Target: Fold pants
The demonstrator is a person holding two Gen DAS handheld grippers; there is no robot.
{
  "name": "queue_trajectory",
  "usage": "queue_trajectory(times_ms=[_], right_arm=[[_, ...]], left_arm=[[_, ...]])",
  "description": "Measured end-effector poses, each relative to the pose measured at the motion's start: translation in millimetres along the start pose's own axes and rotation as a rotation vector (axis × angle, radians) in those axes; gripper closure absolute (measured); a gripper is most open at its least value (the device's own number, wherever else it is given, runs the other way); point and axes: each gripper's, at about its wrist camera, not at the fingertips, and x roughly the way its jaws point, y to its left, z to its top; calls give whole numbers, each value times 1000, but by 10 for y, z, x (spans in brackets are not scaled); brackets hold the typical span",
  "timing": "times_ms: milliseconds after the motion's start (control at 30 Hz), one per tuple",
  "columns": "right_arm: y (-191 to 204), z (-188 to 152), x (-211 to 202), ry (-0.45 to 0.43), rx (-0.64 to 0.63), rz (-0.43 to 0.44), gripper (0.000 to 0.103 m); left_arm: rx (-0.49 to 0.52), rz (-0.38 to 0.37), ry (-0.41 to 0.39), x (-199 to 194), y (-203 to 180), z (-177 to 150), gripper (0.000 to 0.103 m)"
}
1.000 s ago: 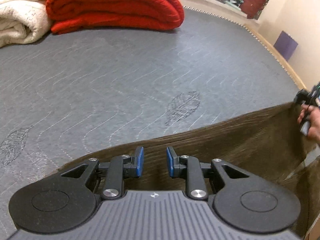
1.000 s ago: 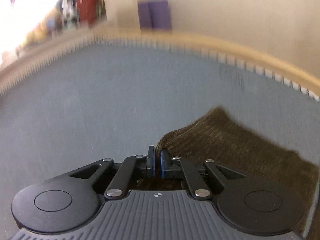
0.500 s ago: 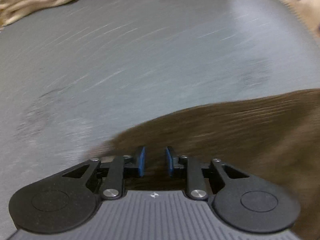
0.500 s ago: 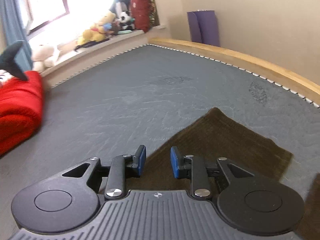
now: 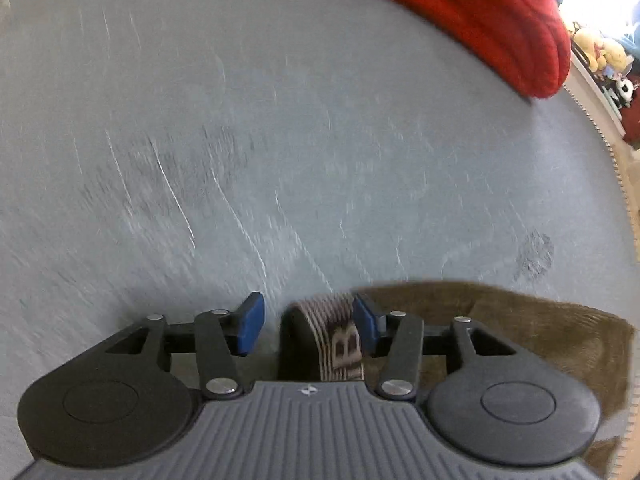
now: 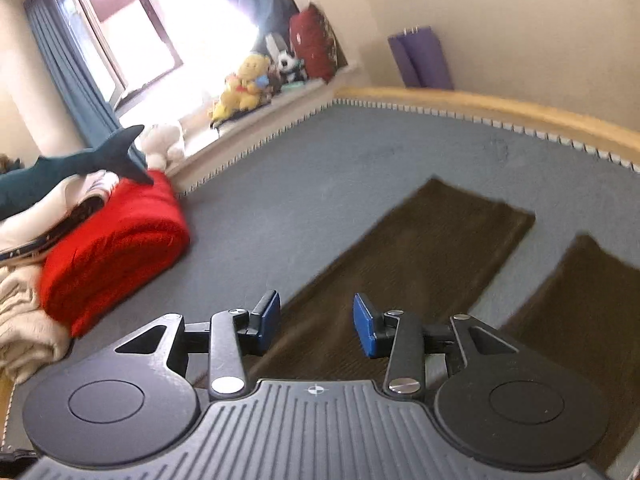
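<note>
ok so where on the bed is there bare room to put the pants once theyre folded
The widest bare stretch of mattress lies between the red blanket and the brown pants, running up to the stitched edge by the window ledge. A narrow strip shows between the two legs. It is crowded at the left, where blankets are piled.

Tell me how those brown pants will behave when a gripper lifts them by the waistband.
The brown pants lie flat on the grey mattress, legs spread apart, so they will probably hang limp and trail. The ribbed pile suggests a thick fabric, likely not slippery on the pads. The striped waistband stands up between the left gripper's opening jaws, so it may be stiffer than the legs.
</note>
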Motion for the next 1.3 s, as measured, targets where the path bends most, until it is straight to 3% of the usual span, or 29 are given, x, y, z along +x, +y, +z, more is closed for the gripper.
queue_trajectory(times_ms=[67, 133, 167, 200, 267, 400, 467, 533, 567, 600, 700, 800, 967, 1100, 1200, 1233, 1300], right_arm=[[54, 1, 41, -4, -62, -8, 60], [94, 8, 70, -19, -109, -30, 60], [104, 6, 78, -17, -115, -34, 60], [97, 15, 106, -9, -107, -37, 60], [81, 22, 156, -1, -86, -31, 60], [104, 56, 204, -15, -89, -32, 60], [108, 70, 214, -12, -77, -21, 60], [113, 72, 227, -6, -82, -12, 60], [114, 68, 222, -6, -91, -11, 60], [117, 63, 217, -5, -101, -17, 60], [91, 81, 199, 3, -93, -17, 60], [78, 98, 162, 8, -82, -15, 60], [128, 74, 13, 12, -69, 33, 60], [133, 36, -160, 8, -72, 69, 60], [108, -1, -308, -13, -99, 61, 60], [98, -7, -356, -25, -111, 54, 60], [55, -6, -484, -63, -153, 36, 60]], left_arm=[[-4, -43, 20, 98, -8, -62, 41], [63, -17, -10, 155, -99, -108, 37], [110, 13, -27, 185, -162, -149, 39], [159, 42, -45, 201, -225, -175, 51], [242, 58, -85, 164, -297, -195, 64], [123, 103, -208, -121, -108, -73, 65], [127, 123, -176, -94, -64, -88, 63], [154, 149, -158, -72, -89, -103, 52], [150, 169, -153, -94, -101, -75, 39], [132, 193, -143, -133, -112, -61, 31], [113, 226, -99, -339, -156, -98, 32], [159, 183, -24, -562, -237, -267, 32], [339, 157, 87, -865, -315, -896, 27], [374, 165, 164, -807, -104, -1385, 27], [401, 216, 242, -637, 77, -1602, 34], [413, 207, 235, -645, 94, -1630, 34], [451, 160, 243, -662, 125, -1712, 47]])
